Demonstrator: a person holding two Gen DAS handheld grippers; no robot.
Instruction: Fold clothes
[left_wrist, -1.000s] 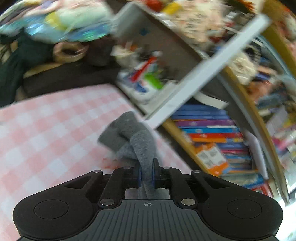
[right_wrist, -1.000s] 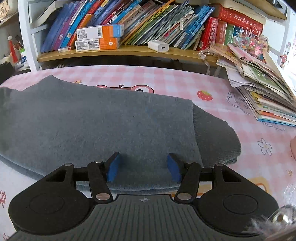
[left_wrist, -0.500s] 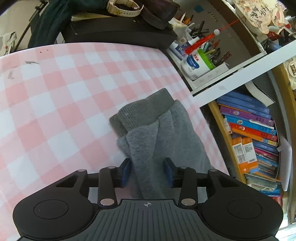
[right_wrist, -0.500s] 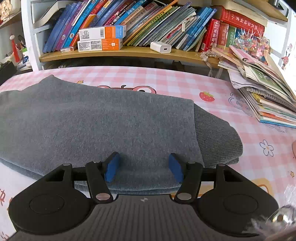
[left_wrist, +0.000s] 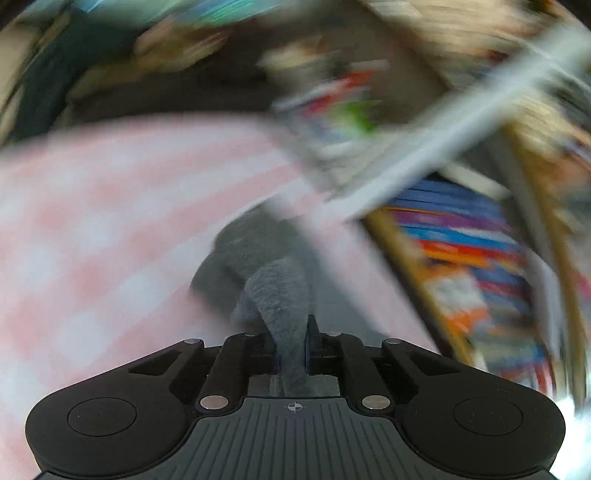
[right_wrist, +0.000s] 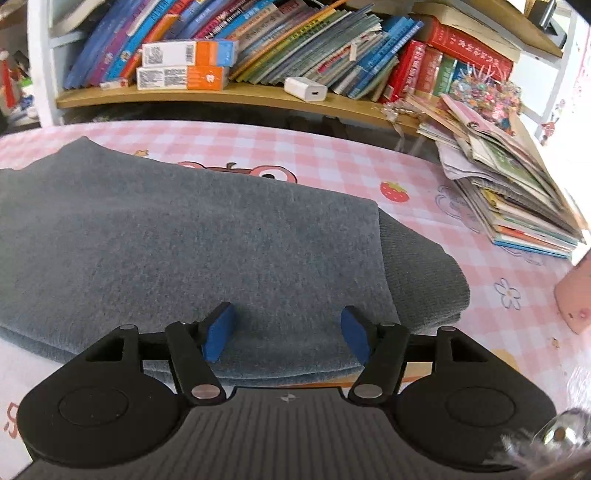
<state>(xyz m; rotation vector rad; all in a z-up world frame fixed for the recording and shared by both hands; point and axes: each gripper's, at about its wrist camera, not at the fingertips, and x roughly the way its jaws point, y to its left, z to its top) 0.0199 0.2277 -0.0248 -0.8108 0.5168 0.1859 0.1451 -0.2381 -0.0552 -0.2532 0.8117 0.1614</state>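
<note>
A grey knit garment (right_wrist: 192, 251) lies folded on the pink checked tablecloth (right_wrist: 332, 158), its ribbed hem (right_wrist: 424, 266) at the right. My right gripper (right_wrist: 288, 328) is open and hovers just over the garment's near edge, holding nothing. In the blurred left wrist view my left gripper (left_wrist: 291, 350) is shut on a strip of the grey garment (left_wrist: 280, 302), which rises from a bunched cuffed end (left_wrist: 243, 243) lying on the cloth.
A bookshelf (right_wrist: 236, 92) full of books runs behind the table. A stack of magazines (right_wrist: 517, 195) lies at the right. A pink object (right_wrist: 576, 295) sits at the right edge. The left wrist view shows blurred shelves and books (left_wrist: 461, 251) to the right.
My left gripper was open over the cuffed end half a second ago; now it is shut on the fabric and moving fast, blurring the view. My right gripper stays open, almost still.
</note>
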